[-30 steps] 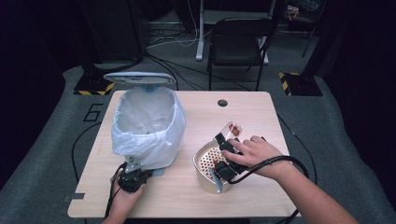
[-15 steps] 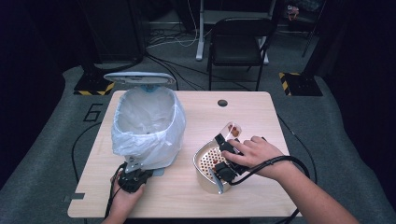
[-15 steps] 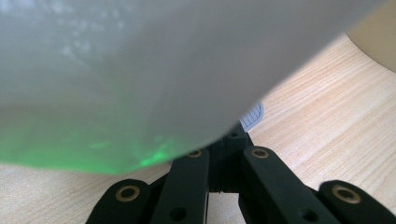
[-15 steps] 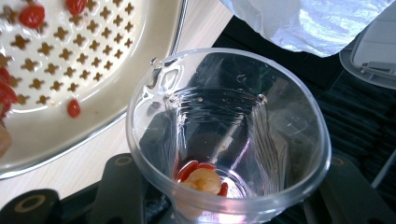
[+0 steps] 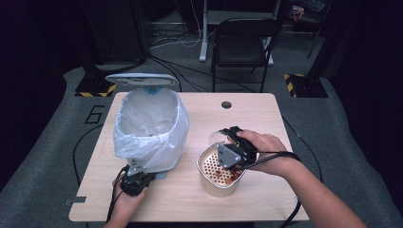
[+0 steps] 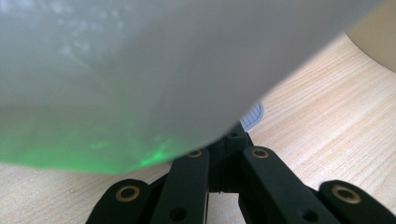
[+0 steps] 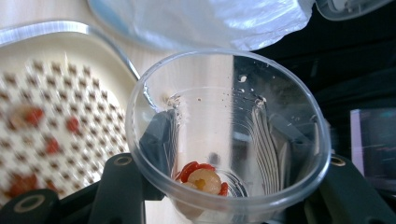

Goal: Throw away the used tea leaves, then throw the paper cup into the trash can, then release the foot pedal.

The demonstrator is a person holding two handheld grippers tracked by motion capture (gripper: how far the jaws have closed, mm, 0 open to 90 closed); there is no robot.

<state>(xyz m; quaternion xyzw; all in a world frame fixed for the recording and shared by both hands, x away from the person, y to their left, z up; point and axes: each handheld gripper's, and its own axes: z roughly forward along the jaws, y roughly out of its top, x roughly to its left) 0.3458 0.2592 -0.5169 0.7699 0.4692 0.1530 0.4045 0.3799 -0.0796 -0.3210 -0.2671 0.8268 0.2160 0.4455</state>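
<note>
My right gripper (image 5: 228,142) is shut on a clear plastic cup (image 5: 221,137), held just over a round metal strainer (image 5: 214,185) with red bits on its perforated floor. In the right gripper view the cup (image 7: 210,107) sits between my jaws, with a few red and pale food pieces (image 7: 201,178) at its bottom and the strainer (image 7: 56,102) to its left. A bin lined with a white plastic bag (image 5: 149,128) stands at the left, its lid (image 5: 141,79) up. My left gripper (image 5: 135,180) lies at the bin's foot. Its jaws (image 6: 233,137) look shut, the tips hidden under the bag (image 6: 163,70).
The wooden table (image 5: 266,199) has a small round hole (image 5: 226,104) near its far edge. A black chair (image 5: 242,42) stands behind it. Cables run over the grey floor around the table.
My right hand has shifted slightly left with the cup over the strainer. The left gripper and the bin have not moved.
</note>
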